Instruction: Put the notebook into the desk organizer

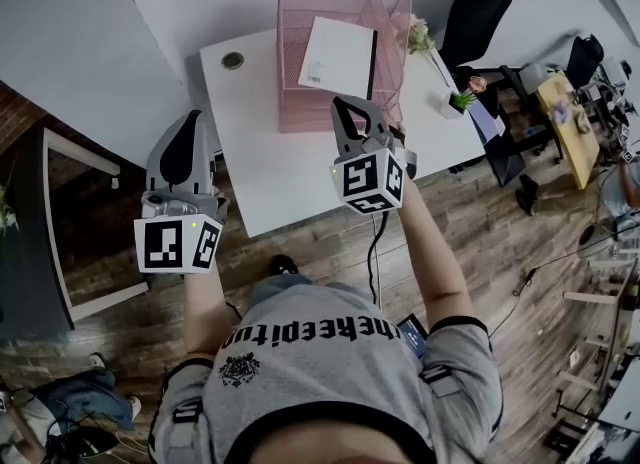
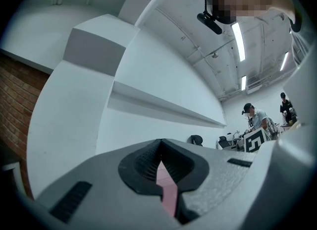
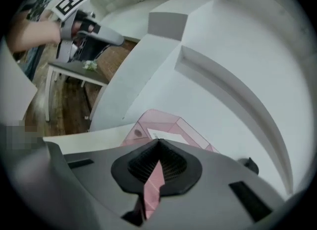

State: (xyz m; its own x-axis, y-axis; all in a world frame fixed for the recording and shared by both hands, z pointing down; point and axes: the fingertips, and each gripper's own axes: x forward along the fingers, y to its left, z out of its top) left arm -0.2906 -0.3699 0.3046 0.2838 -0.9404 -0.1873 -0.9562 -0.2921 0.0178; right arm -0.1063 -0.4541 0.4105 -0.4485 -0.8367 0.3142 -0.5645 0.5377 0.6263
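**Notebook rests in the pink organizer; both grippers closed and empty**

Only the head view takes in the whole white table (image 1: 290, 187). The notebook (image 1: 338, 57) rests in the pink mesh organizer (image 1: 300, 102) at the table's 12 o'clock end. The right gripper (image 1: 343, 110) hangs at the organizer's 6 o'clock, just before its front wall. Its own view shows the jaws pressed together on nothing.

The left gripper (image 1: 188, 124) sits at 8 o'clock, off the table's left edge. Its view is tilted up at the wall and the ceiling lamps (image 2: 238, 40), and its jaws are likewise closed and empty. That view alone catches two people (image 2: 253, 117) far off at 3 o'clock.

Two small plants (image 1: 418, 34) stand at the table's 2 o'clock corner, with one black chair (image 1: 482, 2) beyond them. In all there are one notebook, one organizer and two grippers.
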